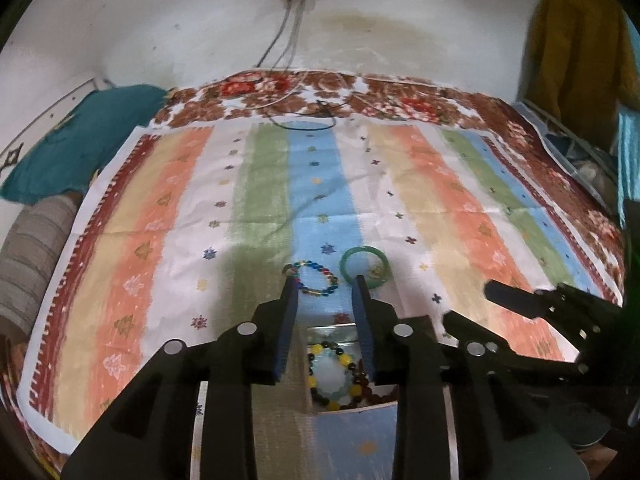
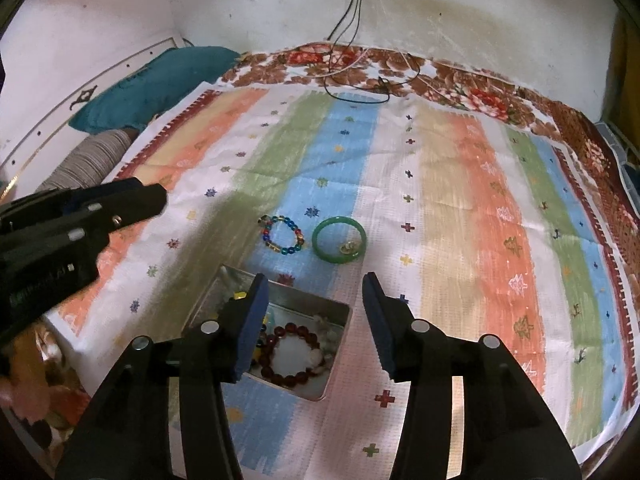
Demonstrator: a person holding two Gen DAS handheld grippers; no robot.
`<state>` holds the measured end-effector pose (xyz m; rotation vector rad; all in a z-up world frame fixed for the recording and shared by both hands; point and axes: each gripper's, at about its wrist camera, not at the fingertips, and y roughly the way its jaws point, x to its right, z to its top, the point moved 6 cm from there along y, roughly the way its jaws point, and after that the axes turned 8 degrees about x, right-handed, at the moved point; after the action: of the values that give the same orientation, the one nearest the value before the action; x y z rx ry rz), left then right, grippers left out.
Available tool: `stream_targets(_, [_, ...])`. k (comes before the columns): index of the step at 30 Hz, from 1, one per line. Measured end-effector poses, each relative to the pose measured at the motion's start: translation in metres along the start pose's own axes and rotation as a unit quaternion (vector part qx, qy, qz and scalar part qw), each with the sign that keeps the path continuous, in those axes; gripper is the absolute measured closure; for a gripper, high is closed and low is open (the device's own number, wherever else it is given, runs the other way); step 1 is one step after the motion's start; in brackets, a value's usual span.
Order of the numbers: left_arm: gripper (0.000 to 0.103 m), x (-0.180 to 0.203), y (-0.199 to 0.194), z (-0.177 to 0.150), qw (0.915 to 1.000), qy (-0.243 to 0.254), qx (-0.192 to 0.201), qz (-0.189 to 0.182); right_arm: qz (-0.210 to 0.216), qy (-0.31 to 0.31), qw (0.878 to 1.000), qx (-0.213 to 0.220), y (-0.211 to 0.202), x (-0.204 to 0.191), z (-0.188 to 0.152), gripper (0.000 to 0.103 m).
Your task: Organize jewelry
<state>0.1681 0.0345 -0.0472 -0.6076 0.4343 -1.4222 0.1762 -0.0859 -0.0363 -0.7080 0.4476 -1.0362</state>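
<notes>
Jewelry lies in two places on the striped cloth spread over the bed. Taking the open metal box as the landmark: inside it sit a dark red bead bracelet, and, seen from the left wrist view, a yellow-and-dark bead bracelet around a pale round piece. Just beyond the box, on the cloth, lie a multicoloured bead bracelet and, beside it to the right, a green bangle with a small gold-coloured piece inside its ring. The two are near each other but not touching.

The right tongs hang above the box's right half, spread wide, nothing between them; the bangle and the bead bracelet lie ahead of the tips, apart from them. The left tongs are also spread and empty, above the box's far edge in their own view, with the multicoloured bracelet just past the left tip and the bangle just past the right tip. Whether either tip touches is unclear.
</notes>
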Motion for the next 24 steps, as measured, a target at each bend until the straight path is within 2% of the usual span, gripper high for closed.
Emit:
stream_targets(4, [0.058, -0.019, 0.009, 0.0, 0.9992, -0.036, -0.014, 0.011, -0.006, 0.007, 1.0, -0.013, 0.009, 0.007, -0.001, 0.046])
stream_targets(7, [0.052, -0.031, 0.019, -0.001, 0.9976, -0.061, -0.029, 0.016, -0.007, 0.015, 1.0, -0.017, 0.013, 0.013, 0.002, 0.042])
stream_targets(9, [0.052, -0.033, 0.024, -0.003, 0.9971, -0.062, -0.038, 0.022, -0.008, 0.023, 1.0, -0.018, 0.016, 0.018, 0.004, 0.041])
stream_targets(16, [0.033, -0.029, 0.048, -0.002, 0.9972, -0.043, -0.053, 0.032, -0.005, 0.04, 0.999, -0.022, 0.027, 0.026, 0.011, 0.028])
stream_targets(20, [0.029, -0.033, 0.063, -0.001, 0.9967, -0.036, -0.06, 0.04, -0.007, 0.033, 0.999, -0.031, 0.036, 0.027, 0.013, 0.028])
stream_targets(24, [0.029, -0.045, 0.08, -0.003, 0.9943, -0.058, -0.08, 0.041, -0.01, 0.026, 0.999, -0.042, 0.049, 0.029, 0.015, 0.028])
